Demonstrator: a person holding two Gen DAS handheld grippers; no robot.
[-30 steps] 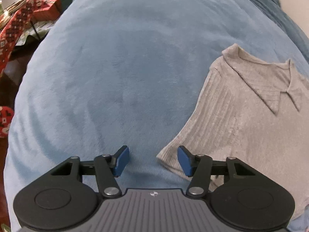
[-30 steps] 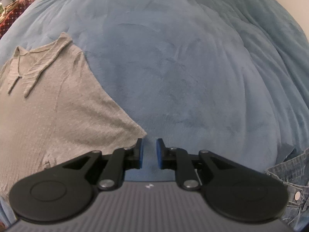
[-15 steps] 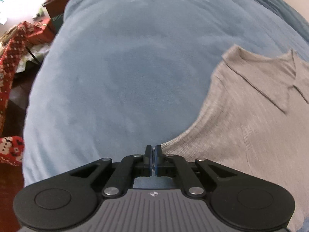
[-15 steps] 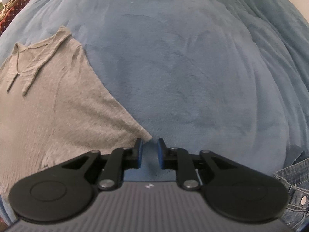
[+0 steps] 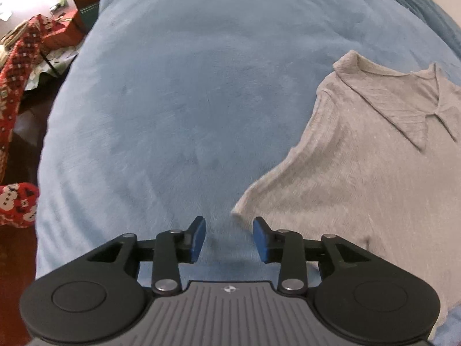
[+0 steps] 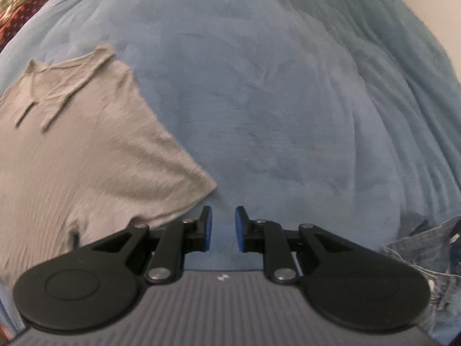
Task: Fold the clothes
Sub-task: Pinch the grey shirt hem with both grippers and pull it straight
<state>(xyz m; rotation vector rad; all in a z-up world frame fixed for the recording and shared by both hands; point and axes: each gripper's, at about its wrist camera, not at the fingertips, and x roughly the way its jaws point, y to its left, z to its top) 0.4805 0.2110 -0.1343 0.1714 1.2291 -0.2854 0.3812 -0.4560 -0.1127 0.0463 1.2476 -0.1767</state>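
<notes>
Left gripper (image 5: 229, 239): jaws opening, nothing between the blue pads, bare blanket (image 5: 178, 115) under the gap. Sleeve tip of the grey shirt (image 5: 374, 178) sits just beyond the right-hand pad, not pinched. Right gripper (image 6: 222, 228): jaws slightly apart, empty, other sleeve corner just past its left-hand pad. Shirt lies flat on the bed, collar at the far end. Denim (image 6: 432, 256) at the near right edge. Red patterned fabric (image 5: 20, 66) off the bed's left side.
</notes>
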